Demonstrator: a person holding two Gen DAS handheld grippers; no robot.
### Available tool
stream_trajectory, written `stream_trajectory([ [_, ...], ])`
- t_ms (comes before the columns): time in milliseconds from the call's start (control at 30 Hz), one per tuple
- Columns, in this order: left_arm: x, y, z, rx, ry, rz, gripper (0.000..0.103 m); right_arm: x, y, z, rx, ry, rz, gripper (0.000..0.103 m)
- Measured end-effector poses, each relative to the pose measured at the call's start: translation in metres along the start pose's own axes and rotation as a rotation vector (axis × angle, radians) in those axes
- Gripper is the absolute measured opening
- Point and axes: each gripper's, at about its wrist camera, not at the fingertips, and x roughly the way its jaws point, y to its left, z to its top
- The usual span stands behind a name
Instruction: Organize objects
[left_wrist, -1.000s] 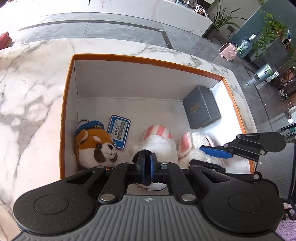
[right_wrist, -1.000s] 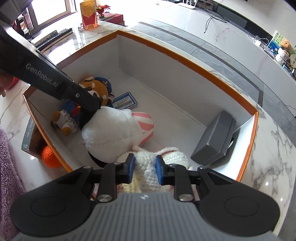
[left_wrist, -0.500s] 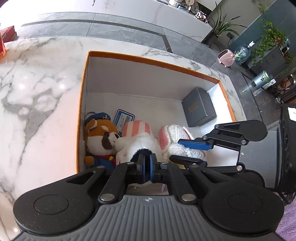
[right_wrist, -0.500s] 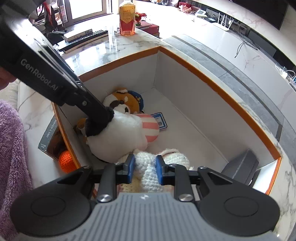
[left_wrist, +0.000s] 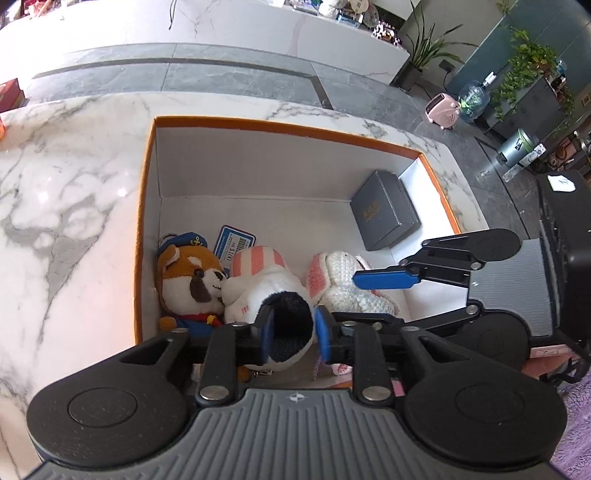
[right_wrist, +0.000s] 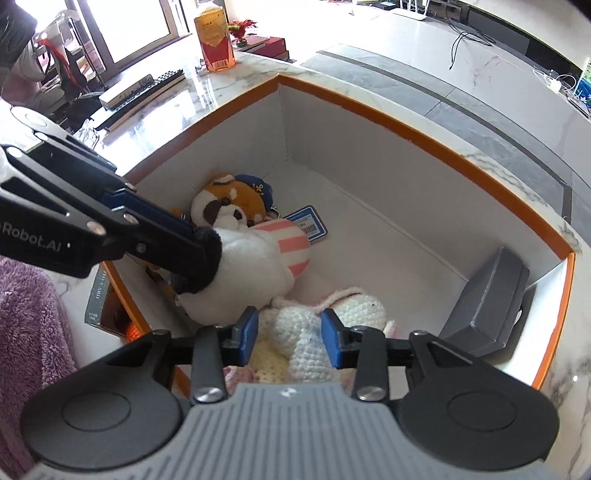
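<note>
Your left gripper (left_wrist: 291, 334) is spread partway around the white plush's (right_wrist: 243, 273) black end; real grip or not, can't tell. Right gripper (right_wrist: 290, 334) gapes over the crochet bunny (right_wrist: 314, 332). Both toys sit in the orange box (left_wrist: 280, 127), crowded by the fox plush (left_wrist: 190, 282); the grey case (right_wrist: 487, 302) leans in the corner. The bunny's lower half is cut off.

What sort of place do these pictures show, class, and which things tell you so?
Probably an open-plan home living area. A marble counter holds an orange-rimmed box of plush toys, a remote control lies on it, and potted plants and a small pink heater stand on the floor beyond.
</note>
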Motion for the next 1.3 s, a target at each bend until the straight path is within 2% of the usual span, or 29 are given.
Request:
stream_trajectory([
  [67, -0.009, -0.003, -0.006, 0.006, -0.048, 0.013, 0.035, -0.010, 0.003, -0.002, 0.013, -0.028, -0.024, 0.048],
  [267, -0.049, -0.021, -0.031, 0.057, -0.200, 0.008, 0.037, -0.057, 0.010, -0.018, 0.094, -0.130, -0.071, 0.048],
  [400, -0.064, -0.030, -0.052, 0.058, -0.240, 0.031, 0.039, -0.090, 0.023, -0.041, 0.152, -0.206, -0.117, 0.049],
  [567, -0.067, -0.022, -0.076, -0.022, -0.235, 0.127, 0.046, -0.116, 0.038, -0.083, 0.240, -0.275, -0.139, 0.051],
  [733, -0.054, -0.003, -0.096, -0.103, -0.225, 0.233, 0.057, -0.093, 0.036, -0.128, 0.347, -0.197, -0.116, 0.051],
  [833, -0.045, 0.010, -0.105, -0.141, -0.221, 0.298, 0.063, -0.072, 0.038, -0.142, 0.331, -0.120, -0.162, 0.051],
  [967, -0.034, 0.025, -0.108, -0.196, -0.186, 0.302, 0.064, -0.053, 0.034, -0.148, 0.313, -0.025, -0.160, 0.052],
  [1100, -0.025, 0.031, -0.107, -0.226, -0.162, 0.296, 0.067, -0.040, 0.038, -0.144, 0.272, 0.039, -0.172, 0.071],
  [1267, -0.017, 0.034, -0.105, -0.251, -0.141, 0.287, 0.068, -0.022, 0.046, -0.141, 0.200, 0.121, -0.245, 0.073],
  [1300, -0.014, 0.035, -0.104, -0.254, -0.135, 0.288, 0.068, -0.019, 0.047, -0.142, 0.188, 0.131, -0.250, 0.076],
])
